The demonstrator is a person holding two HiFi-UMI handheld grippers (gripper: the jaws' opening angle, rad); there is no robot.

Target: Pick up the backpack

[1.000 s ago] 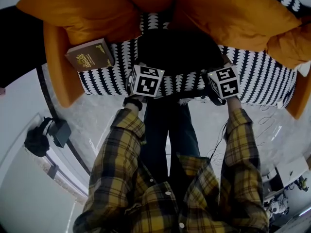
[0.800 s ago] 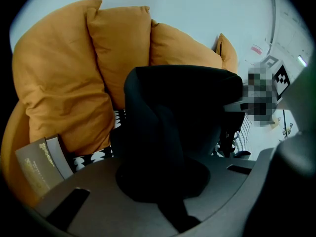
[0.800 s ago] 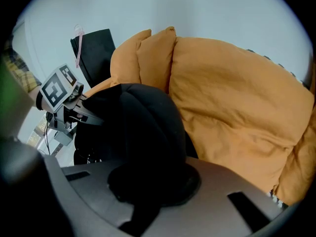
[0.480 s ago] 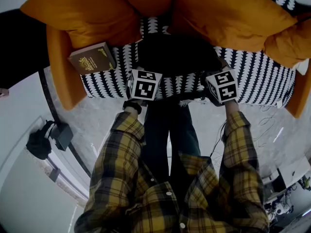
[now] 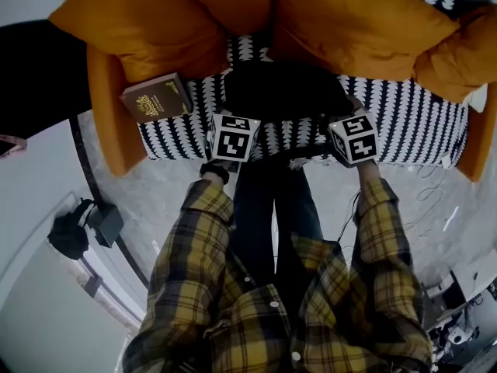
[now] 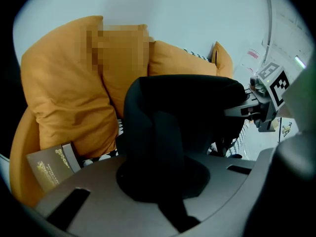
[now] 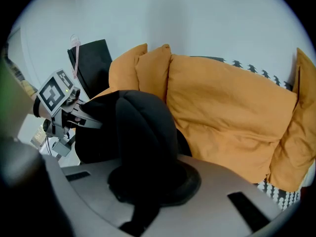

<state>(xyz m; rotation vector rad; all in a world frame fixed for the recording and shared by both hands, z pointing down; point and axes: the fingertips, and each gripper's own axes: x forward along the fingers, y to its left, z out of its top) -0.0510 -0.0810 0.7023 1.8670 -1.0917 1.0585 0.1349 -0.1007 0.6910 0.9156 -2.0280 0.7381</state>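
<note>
Orange sofa cushions (image 5: 155, 29) sit behind the black backpack (image 5: 283, 88). My left gripper (image 5: 233, 134) and right gripper (image 5: 353, 140) pinch its fabric tight, and both have just edged upward, so I judge the lift off the patterned seat (image 5: 411, 123) is starting.

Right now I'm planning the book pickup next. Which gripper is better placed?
Left: the book lies nearer the left gripper; the right gripper sits beyond the backpack. Both grip the backpack now.

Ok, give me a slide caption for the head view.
The left gripper and right gripper hold the black backpack over a patterned sofa.
</note>
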